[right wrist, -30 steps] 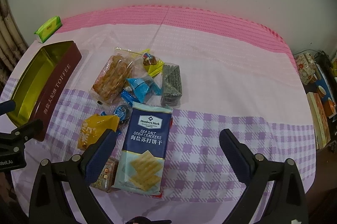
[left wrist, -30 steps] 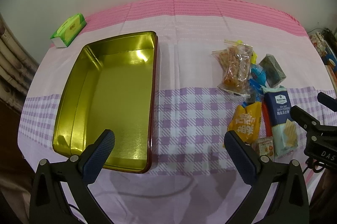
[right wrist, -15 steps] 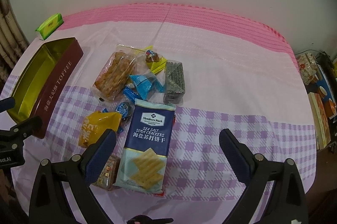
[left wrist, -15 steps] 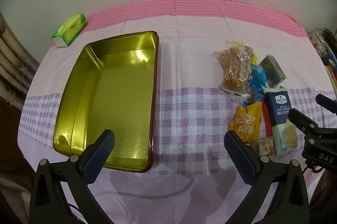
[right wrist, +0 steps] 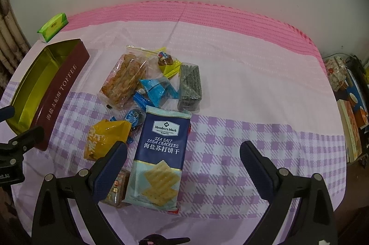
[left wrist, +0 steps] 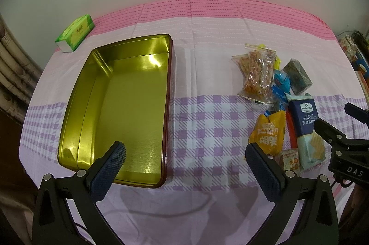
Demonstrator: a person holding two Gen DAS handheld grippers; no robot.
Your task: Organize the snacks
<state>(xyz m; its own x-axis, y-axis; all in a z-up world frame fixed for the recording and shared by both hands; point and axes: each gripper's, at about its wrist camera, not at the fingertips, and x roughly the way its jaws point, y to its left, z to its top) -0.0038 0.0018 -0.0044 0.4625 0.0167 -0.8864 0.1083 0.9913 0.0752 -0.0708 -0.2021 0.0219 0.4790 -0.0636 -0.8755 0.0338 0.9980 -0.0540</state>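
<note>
jaws spread wide and holding nothing, the left gripper (left wrist: 185,153) is hovering over the near edge of the table (left wrist: 207,21), just above the near end of the empty gold tin (left wrist: 78,106). the snacks are lying in a loose pile well to the right of the tin, with a green tissue pack (left wrist: 75,33) far off at the back.

from the right wrist, the right gripper (right wrist: 183,152) is also hanging with jaws wide apart and empty, over the cracker pack (right wrist: 161,152). that pack is looking light, crinkly and slippery, and the crackers inside are probably breaking easily, so pinching across its narrow width near the middle seems safest. the yellow pouch (right wrist: 101,137) and the clear bag of fried sticks (right wrist: 125,81) are looking soft and puffy.
</note>
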